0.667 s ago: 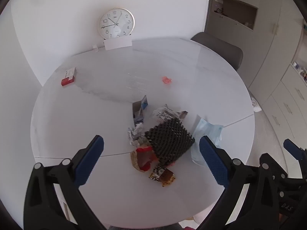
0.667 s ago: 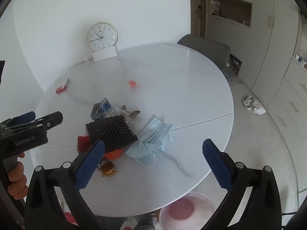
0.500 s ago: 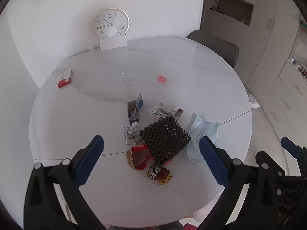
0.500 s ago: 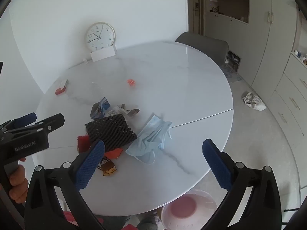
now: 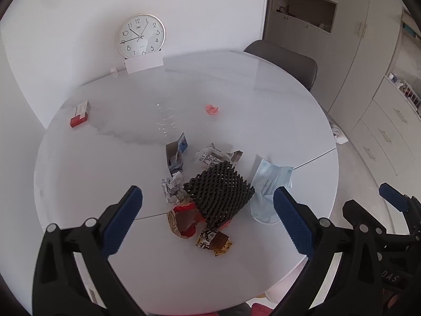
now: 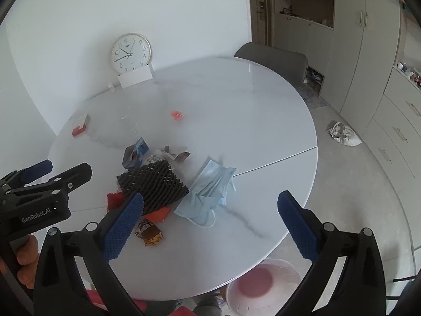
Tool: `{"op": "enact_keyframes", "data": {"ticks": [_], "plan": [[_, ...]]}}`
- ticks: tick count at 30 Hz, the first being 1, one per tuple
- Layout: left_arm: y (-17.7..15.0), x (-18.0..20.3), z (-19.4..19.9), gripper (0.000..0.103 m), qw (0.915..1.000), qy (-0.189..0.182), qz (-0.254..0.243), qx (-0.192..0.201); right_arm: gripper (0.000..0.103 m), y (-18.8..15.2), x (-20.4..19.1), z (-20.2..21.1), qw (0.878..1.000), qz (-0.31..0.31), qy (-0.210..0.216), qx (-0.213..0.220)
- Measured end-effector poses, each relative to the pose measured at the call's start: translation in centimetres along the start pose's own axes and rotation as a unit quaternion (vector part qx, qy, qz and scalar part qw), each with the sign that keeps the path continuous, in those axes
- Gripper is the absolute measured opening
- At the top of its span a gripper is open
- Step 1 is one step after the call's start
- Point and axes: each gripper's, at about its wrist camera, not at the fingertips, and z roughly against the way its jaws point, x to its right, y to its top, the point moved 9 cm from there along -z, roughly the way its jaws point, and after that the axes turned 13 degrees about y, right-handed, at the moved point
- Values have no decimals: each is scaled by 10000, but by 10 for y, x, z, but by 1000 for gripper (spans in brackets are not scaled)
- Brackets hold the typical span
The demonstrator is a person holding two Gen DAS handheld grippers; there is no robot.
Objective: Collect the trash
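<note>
A pile of trash lies on the round white table (image 5: 110, 158): black foam netting (image 5: 219, 191), a blue face mask (image 5: 268, 184), red and brown wrappers (image 5: 184, 220), a snack wrapper (image 5: 213, 242), crumpled paper (image 5: 172, 185) and a torn blue carton (image 5: 176, 152). A small red scrap (image 5: 211, 109) lies farther back. My left gripper (image 5: 208, 223) is open and empty above the pile. My right gripper (image 6: 210, 221) is open and empty, above the mask (image 6: 208, 192) and netting (image 6: 152, 181).
A clock (image 5: 140, 35) and white card (image 5: 143, 63) stand at the table's back, a red-white box (image 5: 80, 110) at back left. A grey chair (image 6: 273, 60) is behind the table. A pink-white bin (image 6: 263, 287) sits on the floor by the near edge; a crumpled bag (image 6: 343, 134) lies right.
Both grippers have pulled back and up a little, so the table and pile look smaller and lower in view. The jaws stayed open. The trash has not moved.
</note>
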Motion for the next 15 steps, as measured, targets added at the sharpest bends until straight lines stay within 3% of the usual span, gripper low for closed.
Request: {"op": "enact_keyframes", "data": {"ticks": [15], "plan": [[4,-4,-6,95,10000,5,-6,9,101,11,-10,-1,10000,8,-39,30]]}}
